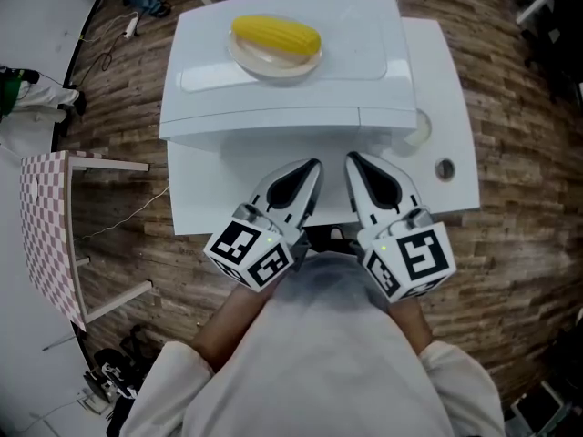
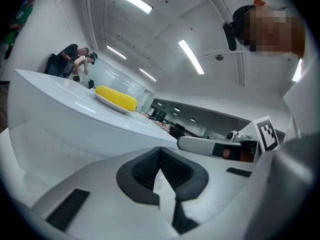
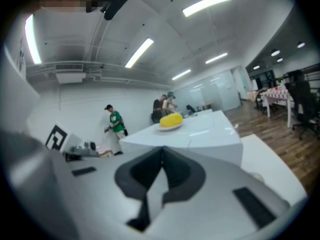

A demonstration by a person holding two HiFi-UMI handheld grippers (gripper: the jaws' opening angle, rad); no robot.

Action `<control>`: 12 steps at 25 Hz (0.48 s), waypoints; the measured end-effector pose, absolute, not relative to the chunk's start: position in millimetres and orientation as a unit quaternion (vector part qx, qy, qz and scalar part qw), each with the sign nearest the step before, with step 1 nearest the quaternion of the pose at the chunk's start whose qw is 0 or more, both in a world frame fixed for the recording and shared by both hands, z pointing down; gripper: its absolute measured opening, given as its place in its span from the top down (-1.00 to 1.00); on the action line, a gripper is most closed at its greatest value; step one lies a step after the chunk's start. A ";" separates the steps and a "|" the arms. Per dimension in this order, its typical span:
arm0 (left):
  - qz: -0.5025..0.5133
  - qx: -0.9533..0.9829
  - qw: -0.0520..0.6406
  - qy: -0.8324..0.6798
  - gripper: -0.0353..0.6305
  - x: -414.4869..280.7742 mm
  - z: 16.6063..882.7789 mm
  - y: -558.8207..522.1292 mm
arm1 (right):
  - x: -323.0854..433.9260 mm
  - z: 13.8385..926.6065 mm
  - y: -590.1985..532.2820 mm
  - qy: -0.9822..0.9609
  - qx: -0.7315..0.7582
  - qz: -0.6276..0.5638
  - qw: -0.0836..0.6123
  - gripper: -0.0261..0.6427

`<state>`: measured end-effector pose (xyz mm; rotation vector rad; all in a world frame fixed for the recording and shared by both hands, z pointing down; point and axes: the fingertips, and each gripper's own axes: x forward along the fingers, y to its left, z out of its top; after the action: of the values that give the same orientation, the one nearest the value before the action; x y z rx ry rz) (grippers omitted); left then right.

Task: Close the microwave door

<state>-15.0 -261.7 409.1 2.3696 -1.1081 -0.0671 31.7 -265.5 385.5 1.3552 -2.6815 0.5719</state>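
A white microwave [image 1: 291,71] stands on a white table [image 1: 451,89]; from above its front looks flush, with no door swung out. On its top rests a plate [image 1: 273,62] with a yellow corn cob [image 1: 276,35]. My left gripper [image 1: 314,164] and right gripper [image 1: 351,157] hover side by side over the table's front strip, tips pointing at the microwave's front and just short of it. Both are shut with nothing held. In the left gripper view the left gripper [image 2: 160,149] faces the microwave's front [image 2: 60,129]. The right gripper [image 3: 161,149] sees the corn [image 3: 171,120] beyond.
A small round object [image 1: 444,168] lies on the table to the right of the microwave. A checkered side table [image 1: 41,217] stands at the left on the wooden floor [image 1: 519,217]. People [image 3: 114,121] stand far off in the room.
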 end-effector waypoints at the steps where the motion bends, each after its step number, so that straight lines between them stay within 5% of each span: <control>1: -0.026 0.875 0.258 -0.410 0.83 -13.5 408.0 -257.8 | 33.7 384.3 -261.1 -0.877 0.443 0.184 0.042 0.85; 12: -0.041 0.875 0.236 -0.421 0.83 -5.2 388.9 -202.2 | 53.0 370.2 -205.4 -0.876 0.448 0.173 0.035 0.85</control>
<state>-5.2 -202.2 388.9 2.3988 -1.1556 -0.1127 53.0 -205.4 370.2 1.3776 -2.6934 0.5329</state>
